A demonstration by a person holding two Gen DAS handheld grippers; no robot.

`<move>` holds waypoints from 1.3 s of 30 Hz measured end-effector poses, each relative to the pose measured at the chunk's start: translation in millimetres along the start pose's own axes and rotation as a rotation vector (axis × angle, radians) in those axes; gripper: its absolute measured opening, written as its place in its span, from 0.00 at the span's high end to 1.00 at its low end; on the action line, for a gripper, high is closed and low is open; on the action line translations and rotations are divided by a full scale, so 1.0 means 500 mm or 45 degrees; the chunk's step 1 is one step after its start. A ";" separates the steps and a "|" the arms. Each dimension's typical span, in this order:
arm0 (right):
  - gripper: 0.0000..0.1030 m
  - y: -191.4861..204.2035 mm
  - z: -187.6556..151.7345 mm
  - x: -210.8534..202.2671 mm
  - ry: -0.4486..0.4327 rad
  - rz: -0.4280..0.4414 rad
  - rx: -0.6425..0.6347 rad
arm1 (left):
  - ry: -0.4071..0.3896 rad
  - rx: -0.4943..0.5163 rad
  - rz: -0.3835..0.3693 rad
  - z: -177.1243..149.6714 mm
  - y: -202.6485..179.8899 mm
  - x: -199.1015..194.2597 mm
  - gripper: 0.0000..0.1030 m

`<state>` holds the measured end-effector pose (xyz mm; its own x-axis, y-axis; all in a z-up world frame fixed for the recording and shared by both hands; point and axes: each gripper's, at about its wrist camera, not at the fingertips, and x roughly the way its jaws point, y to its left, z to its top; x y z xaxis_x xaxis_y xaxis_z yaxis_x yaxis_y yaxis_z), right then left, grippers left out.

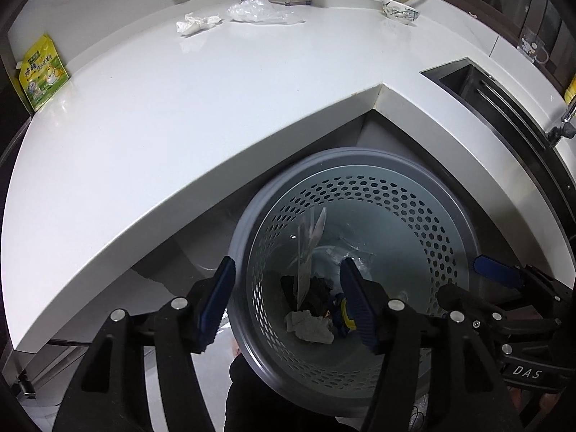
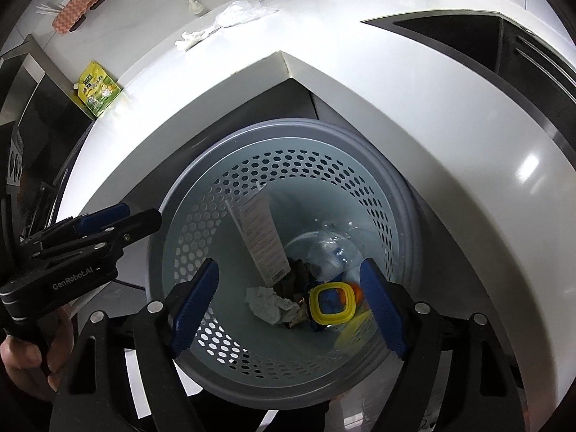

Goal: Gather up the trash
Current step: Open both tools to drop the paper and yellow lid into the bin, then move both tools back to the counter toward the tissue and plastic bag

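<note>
Trash still lay on the white counter point(image 1: 216, 82): a crumpled tissue point(image 1: 196, 23) and just beside it a clear plastic bag point(image 1: 257, 10), both near the back wall. We held both grippers over the perforated grey bin point(image 1: 446, 216) tucked below the counter's inner corner. Our left gripper point(image 1: 288, 302) stood with fingers spread, empty; our right gripper point(image 2: 291, 309) likewise gaped, holding nothing. Inside the bin we saw a wadded tissue point(image 2: 266, 302), a printed packet point(image 2: 261, 237) and a yellow-rimmed lid point(image 2: 331, 304) (blue inside).
</note>
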<state>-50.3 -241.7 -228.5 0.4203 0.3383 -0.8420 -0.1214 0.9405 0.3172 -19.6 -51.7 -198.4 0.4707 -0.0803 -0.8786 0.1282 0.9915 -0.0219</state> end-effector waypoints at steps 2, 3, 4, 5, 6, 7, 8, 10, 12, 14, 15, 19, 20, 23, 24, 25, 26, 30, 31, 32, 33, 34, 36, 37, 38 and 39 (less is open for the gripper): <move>0.25 -0.002 -0.001 -0.003 0.000 -0.004 0.004 | 0.000 0.002 0.001 -0.001 -0.001 -0.004 0.42; 0.25 -0.003 -0.003 -0.005 -0.001 -0.005 0.006 | -0.001 0.003 0.003 -0.001 -0.002 -0.005 0.42; 0.25 -0.004 -0.004 -0.006 -0.001 -0.006 0.007 | -0.001 0.005 0.003 -0.002 -0.002 -0.007 0.42; 0.25 -0.005 -0.003 -0.008 -0.002 -0.008 0.010 | -0.001 0.005 0.003 -0.002 -0.002 -0.008 0.42; 0.25 -0.007 -0.003 -0.010 -0.001 -0.008 0.013 | -0.002 0.005 0.003 -0.002 -0.003 -0.009 0.42; 0.25 -0.007 -0.002 -0.012 -0.001 -0.008 0.016 | -0.003 0.005 0.003 -0.001 -0.003 -0.012 0.42; 0.25 -0.009 -0.002 -0.014 -0.002 -0.008 0.021 | -0.005 0.004 0.003 0.001 -0.004 -0.014 0.42; 0.25 -0.011 -0.001 -0.018 -0.002 -0.006 0.024 | -0.011 -0.001 0.005 0.004 -0.002 -0.020 0.42; 0.25 -0.010 0.001 -0.023 -0.004 0.001 0.029 | -0.018 -0.006 0.006 0.009 0.000 -0.025 0.40; 0.25 -0.006 0.004 -0.026 -0.004 0.005 0.028 | -0.027 -0.011 0.007 0.014 0.003 -0.033 0.40; 0.25 -0.004 0.007 -0.028 -0.005 0.005 0.024 | -0.034 -0.014 0.008 0.018 0.005 -0.038 0.40; 0.25 0.013 0.028 -0.044 -0.025 0.012 0.008 | -0.077 -0.030 0.013 0.040 0.019 -0.061 0.39; 0.25 0.018 0.034 -0.047 -0.031 0.013 0.004 | -0.085 -0.033 0.013 0.046 0.022 -0.065 0.39; 0.25 0.035 0.059 -0.058 -0.053 0.014 -0.017 | -0.105 -0.044 0.011 0.068 0.037 -0.077 0.38; 0.25 0.041 0.067 -0.062 -0.063 0.014 -0.023 | -0.113 -0.049 0.012 0.076 0.043 -0.082 0.36; 0.25 0.049 0.080 -0.067 -0.077 0.013 -0.030 | -0.126 -0.055 0.015 0.085 0.050 -0.087 0.34; 0.25 0.055 0.090 -0.071 -0.090 0.013 -0.037 | -0.136 -0.059 0.018 0.093 0.054 -0.091 0.33; 0.25 0.074 0.136 -0.076 -0.128 0.008 -0.049 | -0.185 -0.078 0.034 0.134 0.087 -0.110 0.29; 0.25 0.080 0.152 -0.075 -0.138 0.007 -0.052 | -0.197 -0.084 0.036 0.149 0.099 -0.114 0.29; 0.25 0.086 0.168 -0.074 -0.145 0.006 -0.055 | -0.203 -0.088 0.039 0.162 0.109 -0.117 0.29; 0.25 0.092 0.185 -0.072 -0.153 0.003 -0.059 | -0.210 -0.093 0.045 0.174 0.119 -0.120 0.29; 0.25 0.097 0.201 -0.070 -0.160 0.004 -0.062 | -0.218 -0.098 0.053 0.191 0.133 -0.123 0.29; 0.25 0.107 0.228 -0.065 -0.172 0.004 -0.071 | -0.233 -0.106 0.072 0.218 0.154 -0.124 0.25; 0.25 0.116 0.247 -0.062 -0.180 0.002 -0.081 | -0.246 -0.110 0.085 0.236 0.168 -0.125 0.23; 0.24 0.123 0.261 -0.059 -0.187 -0.002 -0.091 | -0.254 -0.113 0.091 0.247 0.177 -0.125 0.22; 0.24 0.131 0.282 -0.053 -0.195 -0.007 -0.102 | -0.263 -0.115 0.095 0.261 0.187 -0.124 0.21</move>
<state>57.5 -193.7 -123.9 0.5526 0.3300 -0.7653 -0.1874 0.9440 0.2717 77.1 32.8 -84.0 0.6460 -0.0164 -0.7632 0.0121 0.9999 -0.0112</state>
